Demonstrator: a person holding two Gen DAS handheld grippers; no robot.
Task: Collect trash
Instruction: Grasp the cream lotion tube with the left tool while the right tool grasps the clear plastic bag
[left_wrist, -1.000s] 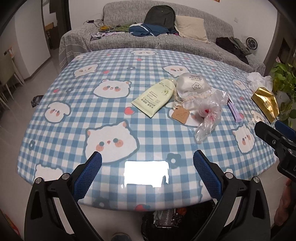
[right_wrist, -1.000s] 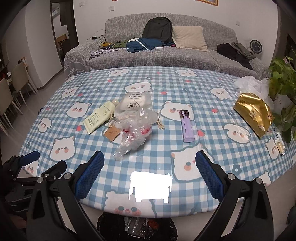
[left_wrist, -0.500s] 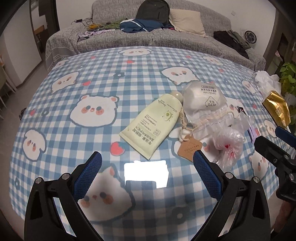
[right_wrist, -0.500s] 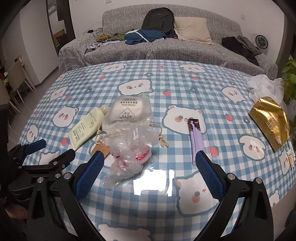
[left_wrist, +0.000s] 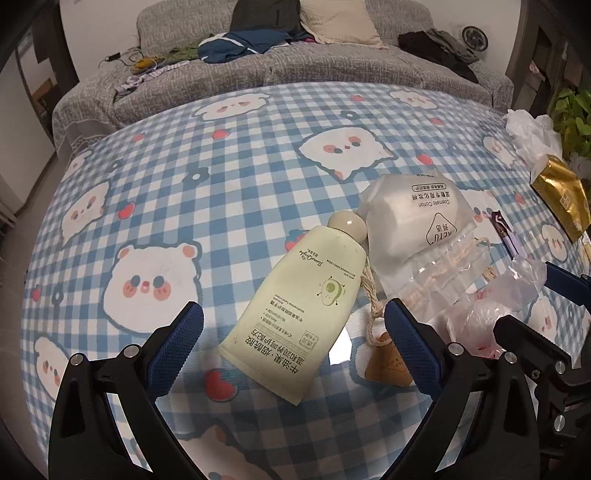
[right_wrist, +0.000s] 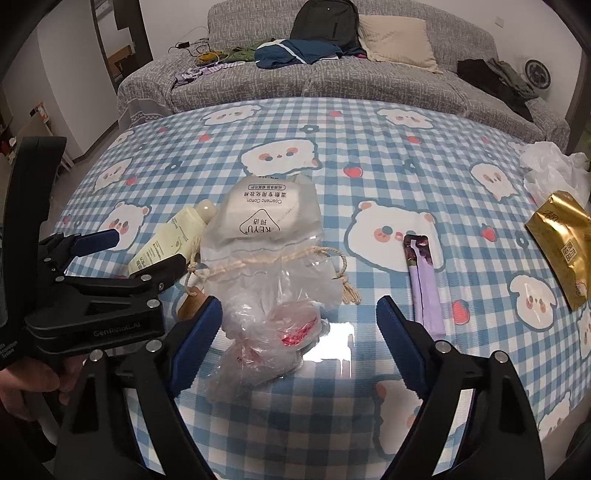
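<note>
A crumpled clear bag (right_wrist: 269, 343) with red inside lay near the table's (right_wrist: 369, 177) front edge, touching a cotton-pad pouch (right_wrist: 266, 229) behind it. A pale green tube (left_wrist: 306, 314) lay just left of the pouch, a brown tag (left_wrist: 388, 363) beside its base. The right gripper (right_wrist: 299, 325), jaws spread but just closing, straddled the bag without pressing it. The left gripper (left_wrist: 293, 332) stood spread over the tube's lower end. A purple wrapper (right_wrist: 424, 284) and gold packet (right_wrist: 565, 243) lay to the right.
</note>
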